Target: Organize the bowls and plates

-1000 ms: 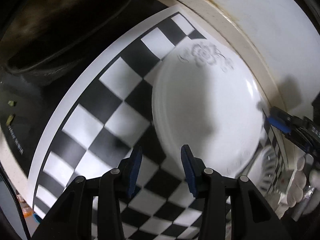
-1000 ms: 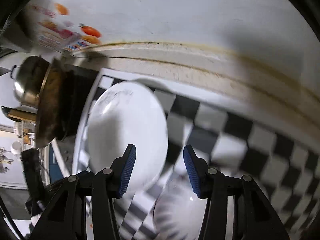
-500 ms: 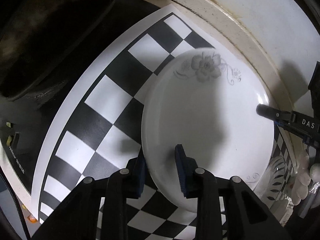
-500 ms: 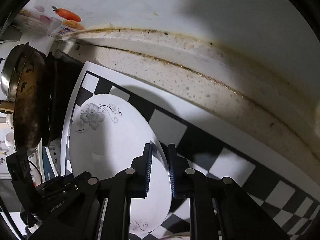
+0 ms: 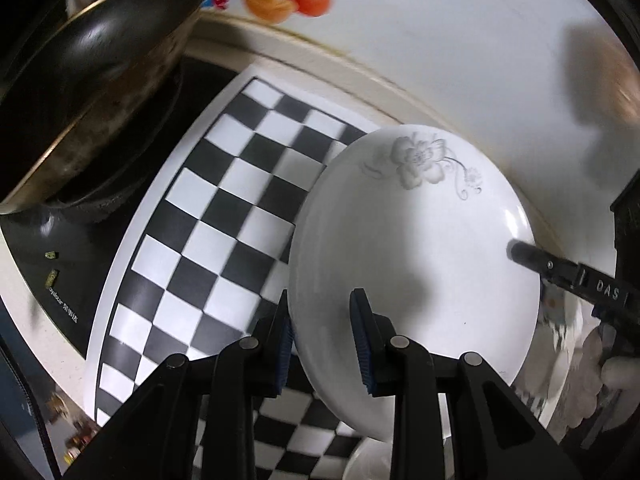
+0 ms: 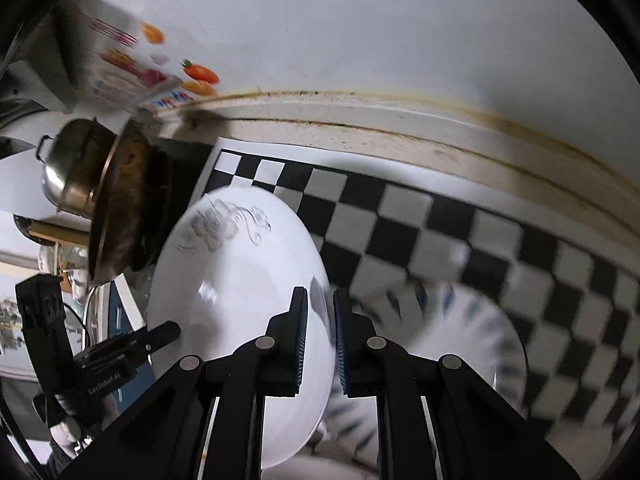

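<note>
You see a white round ceramic plate point(image 5: 412, 248) with a grey flower print, over a black-and-white checkered mat point(image 5: 224, 216); gripper pads point(image 5: 362, 344) are blue.

Countertop point(image 6: 400, 140) carries a checkered mat point(image 5: 224, 216) (black-and-white squares).

White wall point(image 6: 360, 32) with fruit stickers point(image 5: 288, 0), stained cream counter edge point(image 6: 400, 120) along its base, black-and-white checkered mat point(image 5: 224, 216) on the counter, dark worn wok point(image 5: 100, 92) on a black stove point(image 5: 36, 248), steel pot point(image 6: 68, 176) behind, dim indoor light
</note>
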The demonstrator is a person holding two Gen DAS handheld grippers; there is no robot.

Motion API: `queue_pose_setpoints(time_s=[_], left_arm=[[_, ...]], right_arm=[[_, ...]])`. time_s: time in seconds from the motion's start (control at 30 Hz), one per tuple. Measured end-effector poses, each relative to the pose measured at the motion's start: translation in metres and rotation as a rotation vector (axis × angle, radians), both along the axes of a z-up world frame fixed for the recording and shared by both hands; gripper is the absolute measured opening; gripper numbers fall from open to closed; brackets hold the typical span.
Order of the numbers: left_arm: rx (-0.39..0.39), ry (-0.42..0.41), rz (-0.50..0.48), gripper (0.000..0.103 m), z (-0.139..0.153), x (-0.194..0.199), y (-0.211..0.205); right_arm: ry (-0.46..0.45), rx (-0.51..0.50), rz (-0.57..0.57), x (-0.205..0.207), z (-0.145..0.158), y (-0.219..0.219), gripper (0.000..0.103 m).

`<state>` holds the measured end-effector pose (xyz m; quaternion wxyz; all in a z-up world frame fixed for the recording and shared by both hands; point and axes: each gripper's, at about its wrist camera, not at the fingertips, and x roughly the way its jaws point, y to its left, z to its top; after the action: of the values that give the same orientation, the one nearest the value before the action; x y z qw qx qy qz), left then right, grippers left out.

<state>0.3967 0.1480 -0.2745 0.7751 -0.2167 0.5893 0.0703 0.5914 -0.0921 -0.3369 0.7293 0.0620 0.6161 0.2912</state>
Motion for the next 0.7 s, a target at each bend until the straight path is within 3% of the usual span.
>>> queue_pose_setpoints(time_s=[0.1, 0.27, 0.47, 0.7], left_arm=[[0.002, -0.015, -0.079, 0.025, 0.016, -0.014, -0.012], [-0.015, -0.012, -0.201, 0.025, 0.015, -0.044, -0.041], [-0.035, 0.053, -0.317, 0.025, -0.012, -0.071, -0.079], [0.016, 0.108, -0.425, 0.025, -0.039, -0.089, -0.123]], right_arm=[[-0.021, 0.018, -0.069, -0.043, 0.018, -0.035, 0.015], [-0.028, 0.025, -0.183, -0.117, 0.025, -0.085, 0.015], [0.020, 0.009, -0.306, -0.199, -0.003, -0.131, 0.015], [0.073, -0.008, -0.408, -0.254, -0.044, -0.169, 0.015]])
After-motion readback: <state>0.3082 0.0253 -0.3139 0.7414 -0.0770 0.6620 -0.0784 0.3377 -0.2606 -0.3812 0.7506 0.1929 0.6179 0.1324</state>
